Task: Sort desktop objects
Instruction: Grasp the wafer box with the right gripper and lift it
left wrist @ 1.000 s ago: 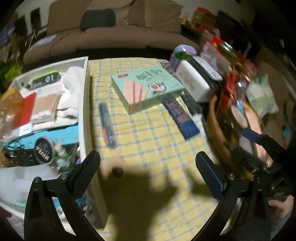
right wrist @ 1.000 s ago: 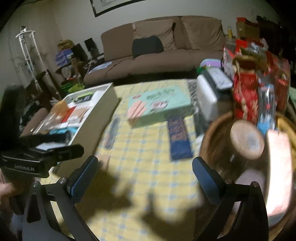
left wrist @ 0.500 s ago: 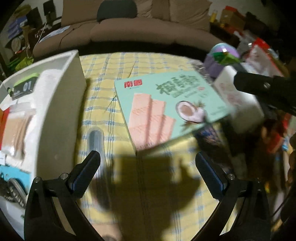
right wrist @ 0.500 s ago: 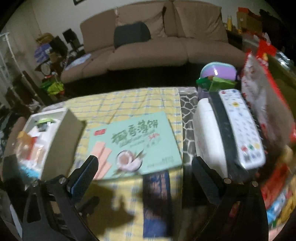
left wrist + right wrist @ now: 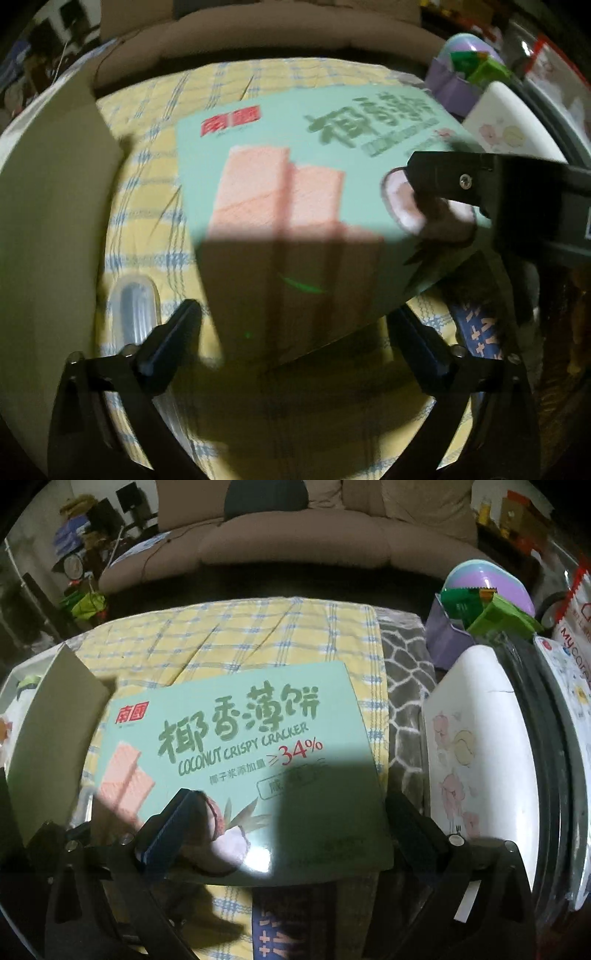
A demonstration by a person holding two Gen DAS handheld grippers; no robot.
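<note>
Two claws angled steeply down over cracker box [image 5: 258, 760], both wide, closing, gripping nothing

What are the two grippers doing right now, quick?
Left gripper: jaws closing around the coconut cracker box, not gripping it yet.
Right gripper: jaws closing over the same box, nothing held.

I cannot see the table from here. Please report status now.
Both grippers closing, no grip yet: left gripper, right gripper. Cracker box flat on the cloth between both jaws. White storage box close beside it.
</note>
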